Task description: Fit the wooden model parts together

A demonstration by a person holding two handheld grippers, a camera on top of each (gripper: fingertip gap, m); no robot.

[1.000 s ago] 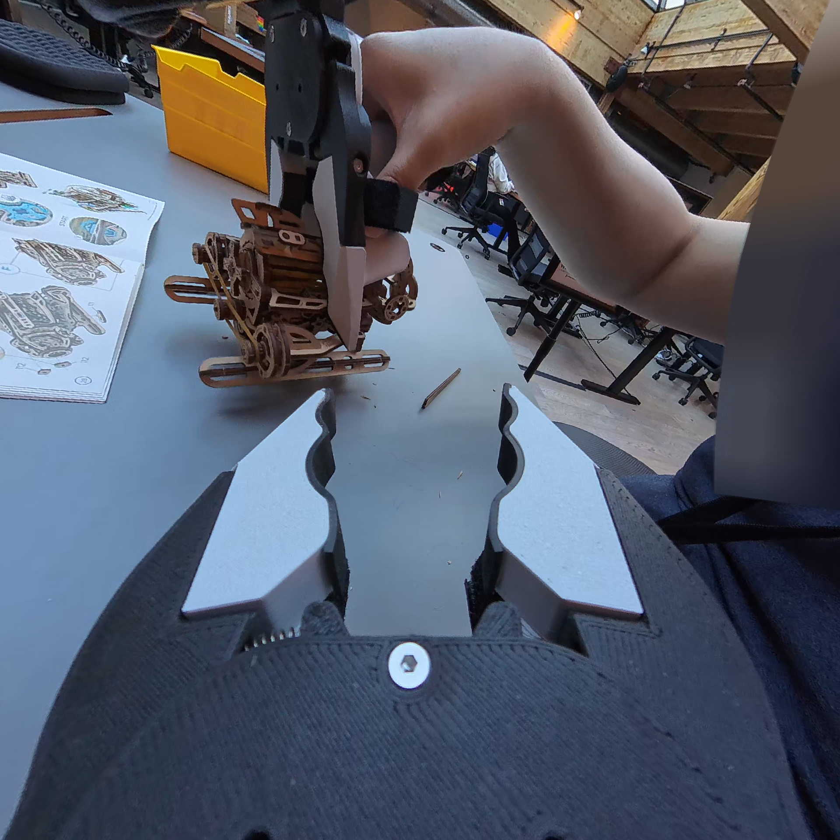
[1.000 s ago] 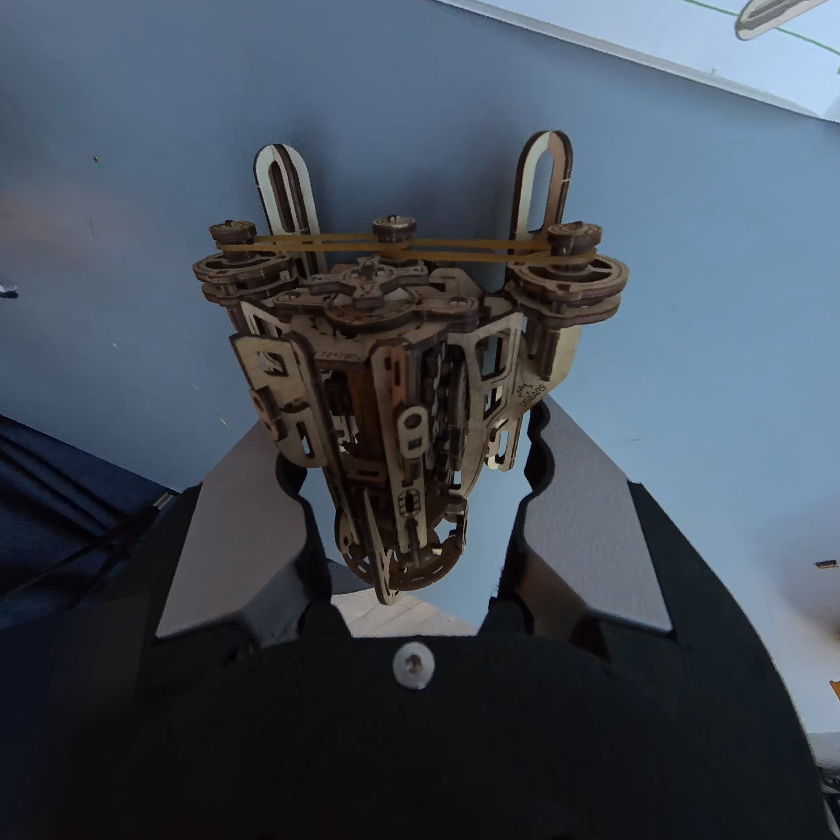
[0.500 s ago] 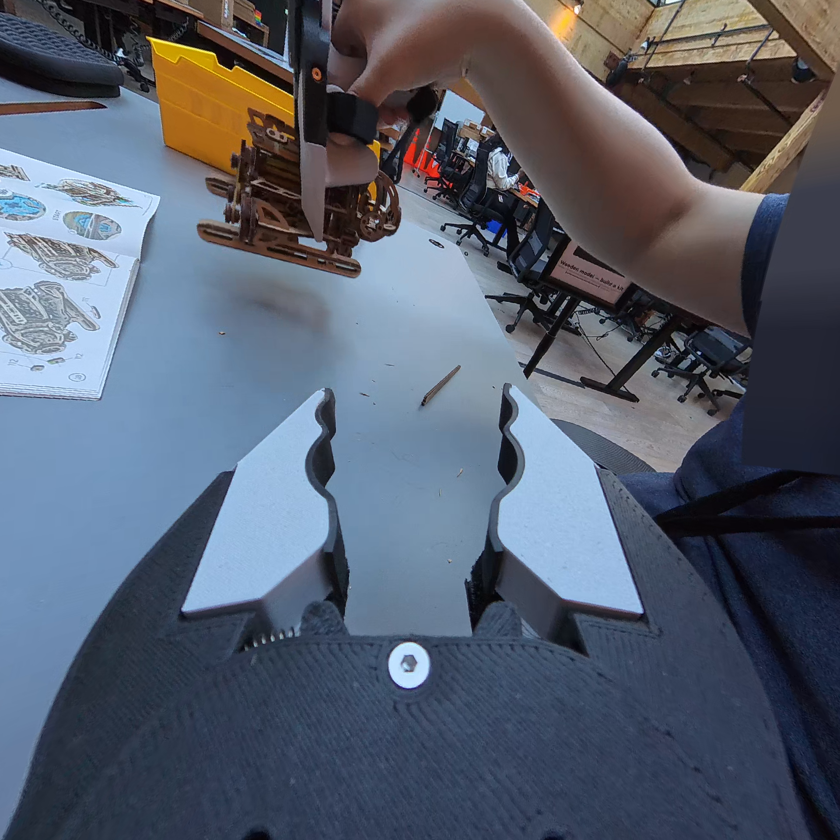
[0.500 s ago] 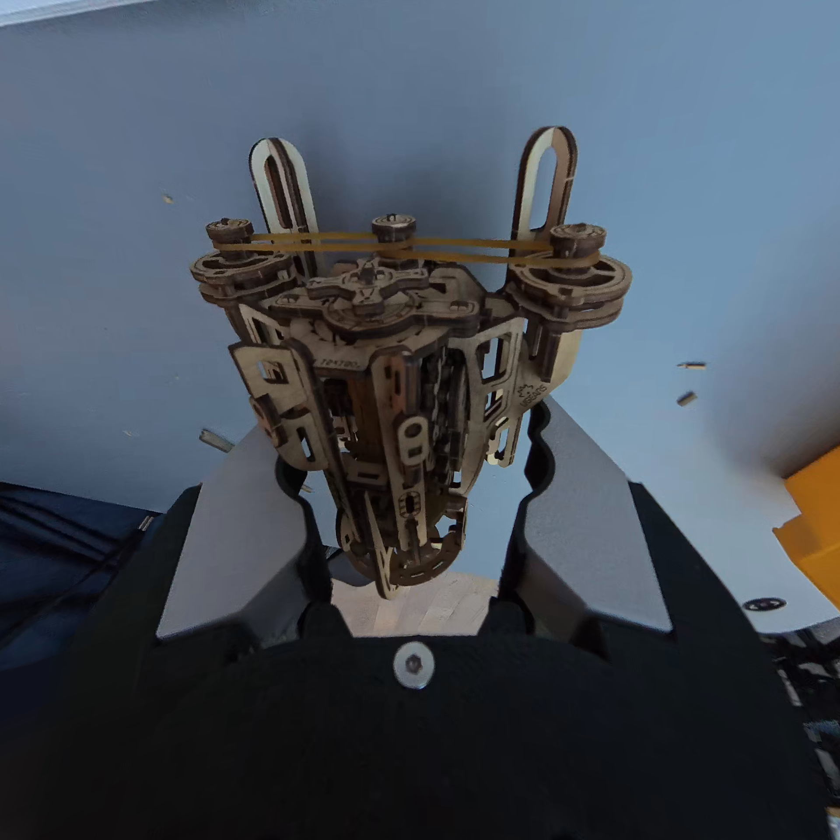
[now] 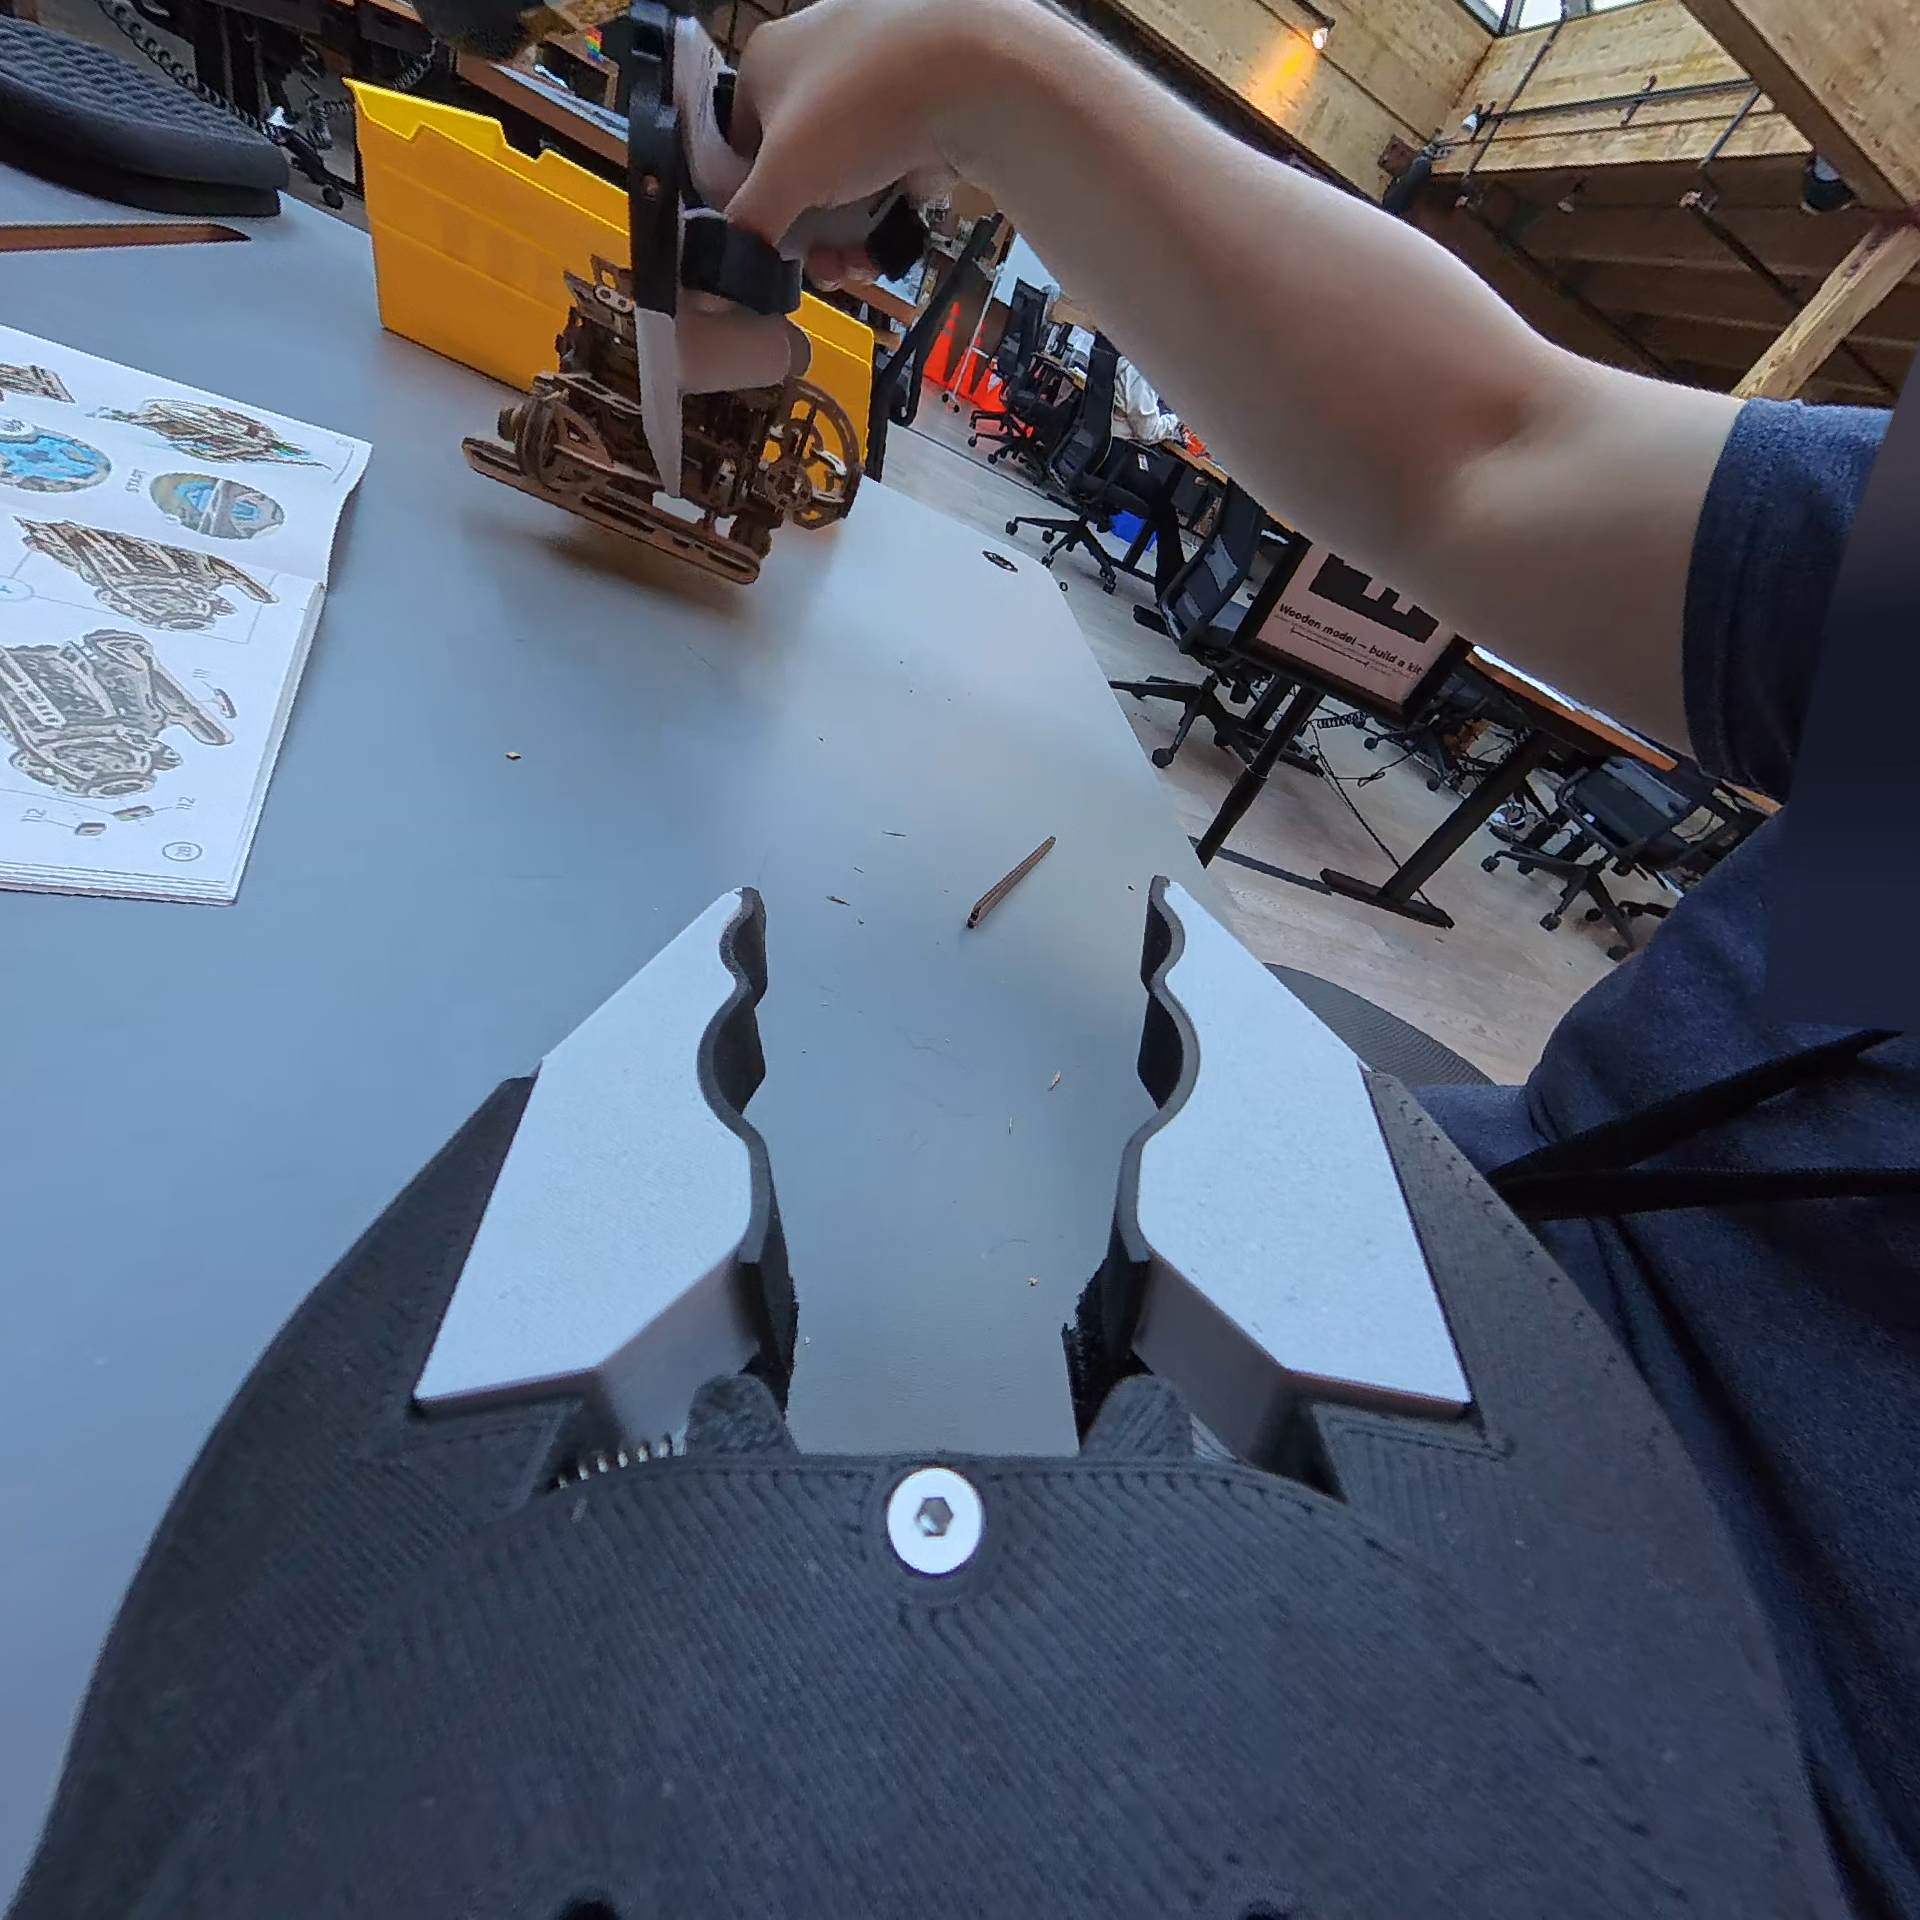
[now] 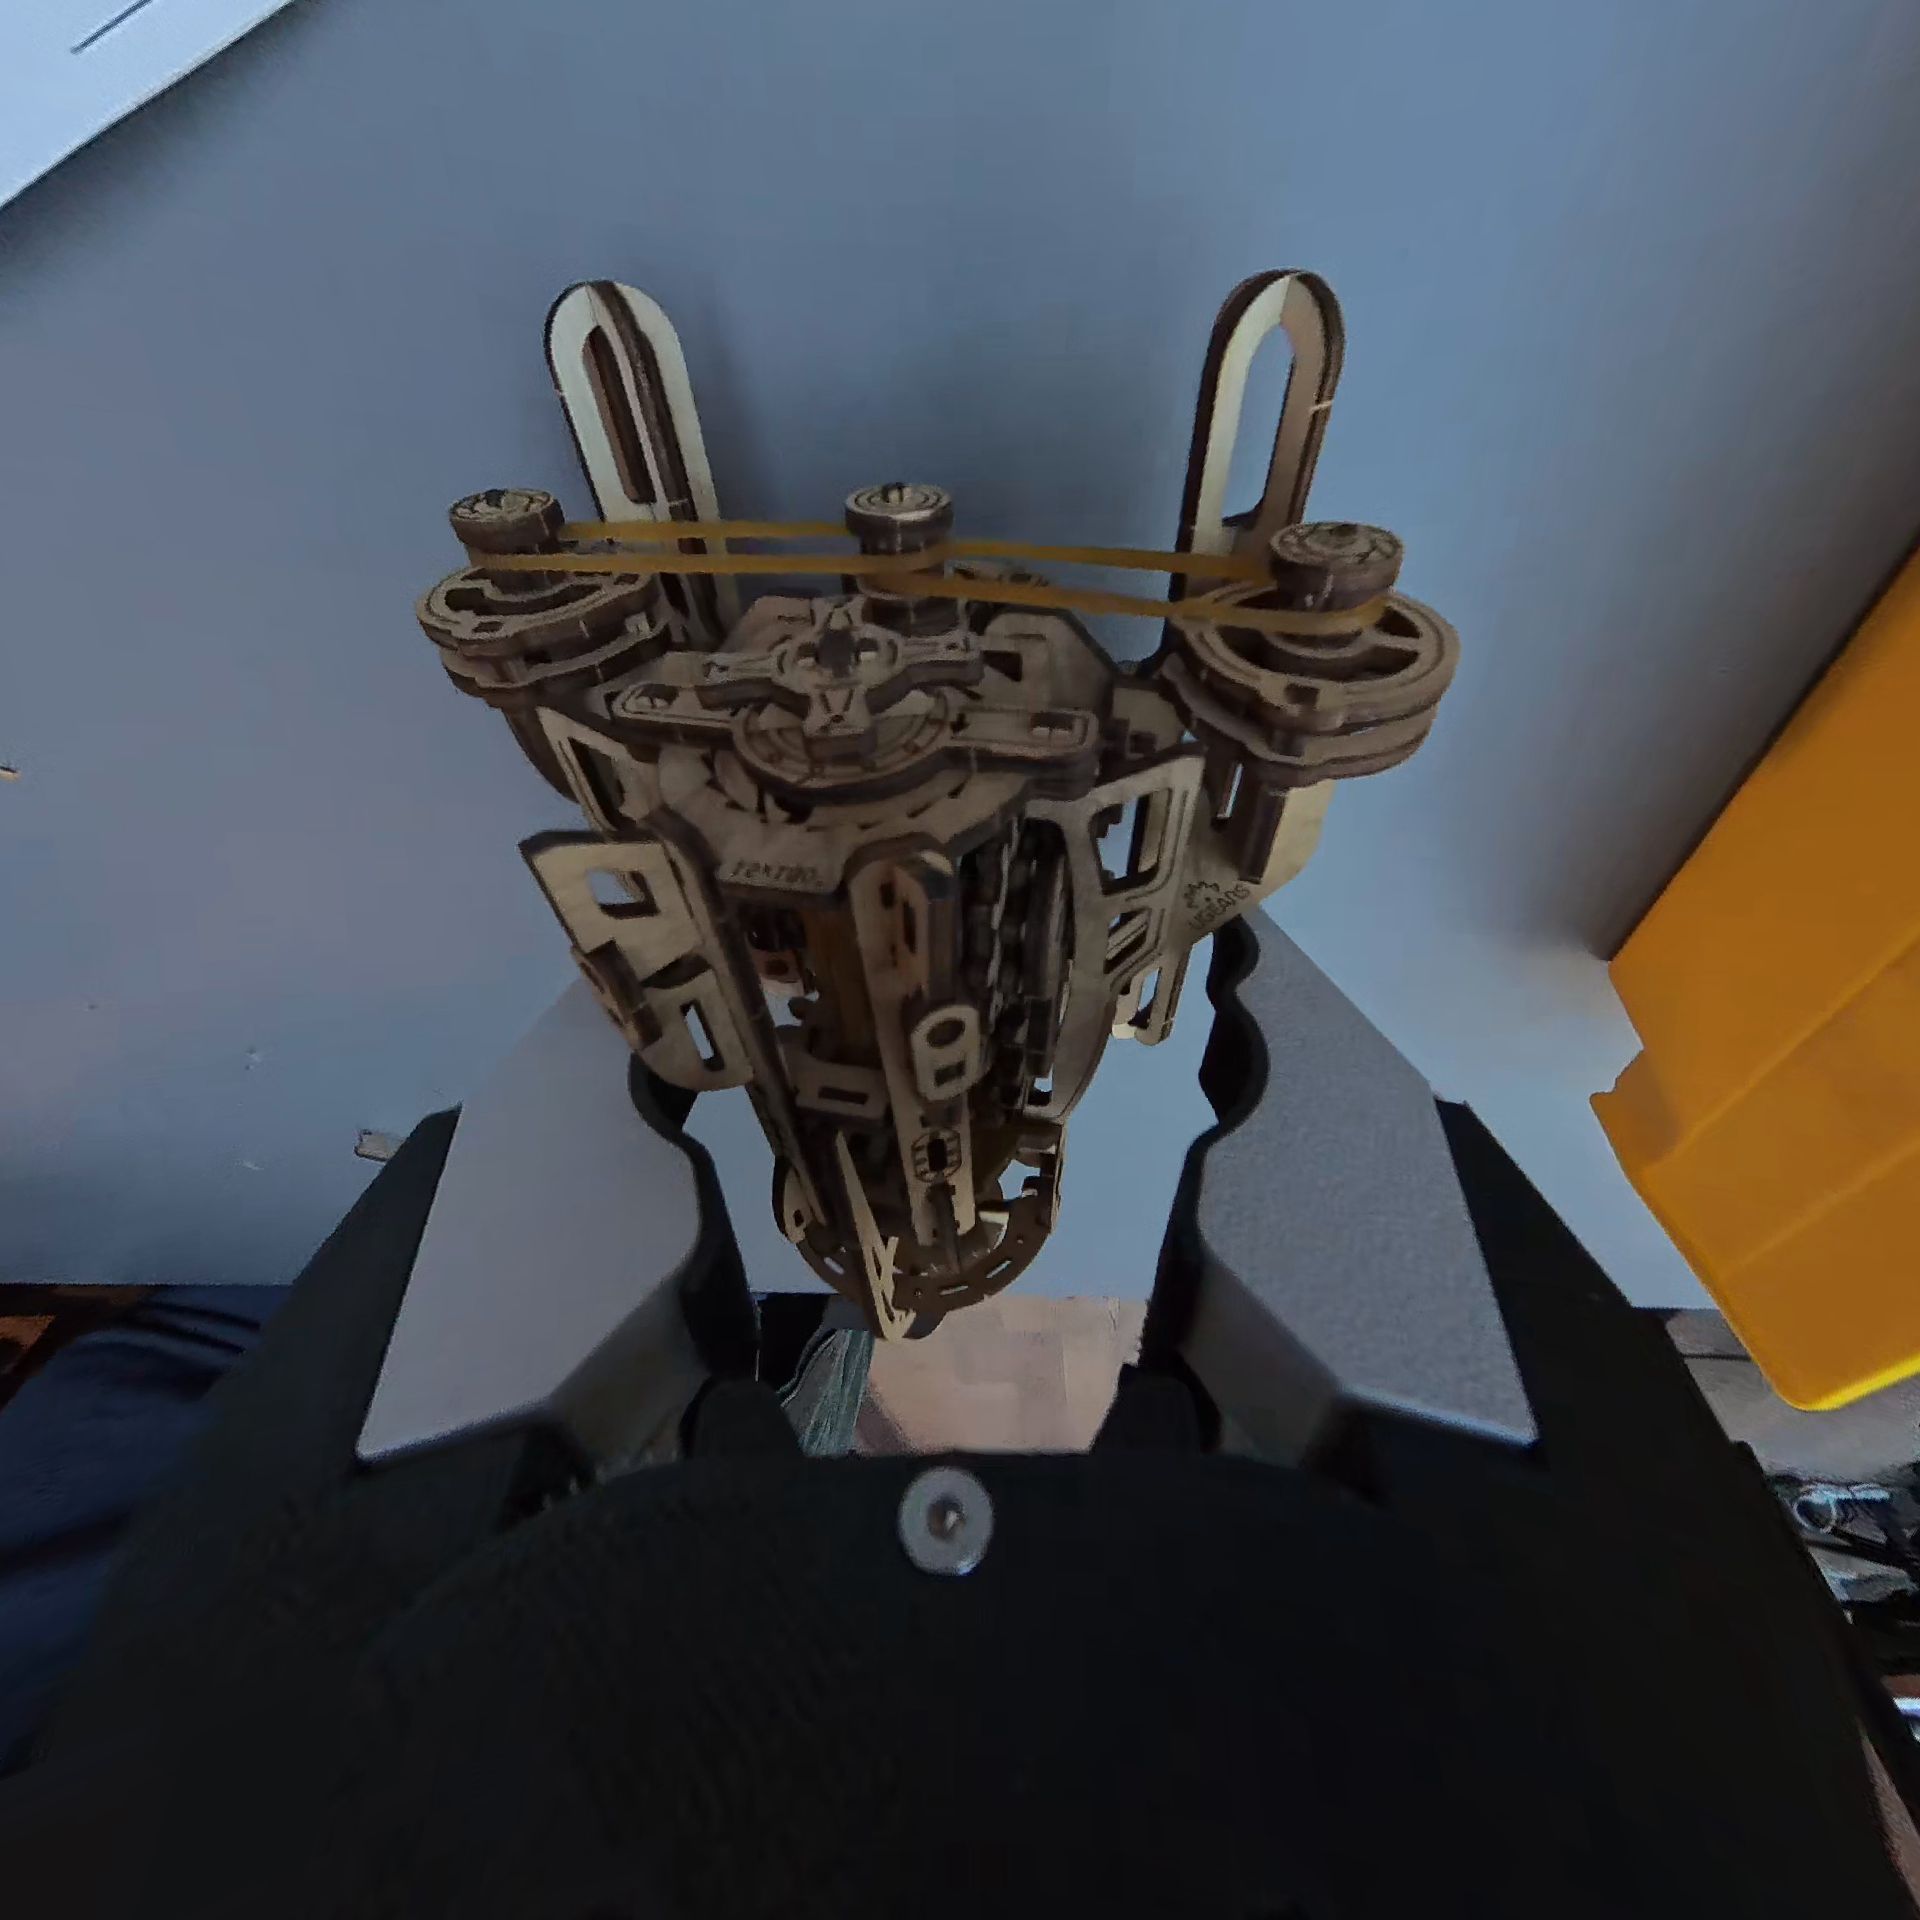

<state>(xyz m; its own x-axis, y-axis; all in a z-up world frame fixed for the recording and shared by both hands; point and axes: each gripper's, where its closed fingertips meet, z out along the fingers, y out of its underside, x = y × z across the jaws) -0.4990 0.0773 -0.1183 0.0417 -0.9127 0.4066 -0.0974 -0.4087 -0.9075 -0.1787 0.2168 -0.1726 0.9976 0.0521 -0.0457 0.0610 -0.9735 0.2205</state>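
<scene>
The wooden model (image 5: 665, 478), a brown laser-cut mechanism with gears, two slotted skids and a rubber band, hangs tilted just over the grey table (image 5: 582, 748) in front of the yellow bin. My right gripper (image 6: 935, 997) is shut on the model (image 6: 914, 831) around its narrow body, with the skids pointing away from the camera. It also shows in the left wrist view (image 5: 665, 416), held from above by a hand. My left gripper (image 5: 951, 904) is open and empty, low over the table's near part. A small wooden stick (image 5: 1010, 881) lies just ahead of it.
An open instruction booklet (image 5: 156, 623) lies at the left. A yellow bin (image 5: 468, 239) stands at the back and shows at the right in the right wrist view (image 6: 1766, 1039). The table edge (image 5: 1122, 707) curves off to the right. Wood crumbs dot the table.
My right gripper lifted the model off the table, carried it farther back toward the yellow bin and lowered it again. My left gripper has stayed open and still.
</scene>
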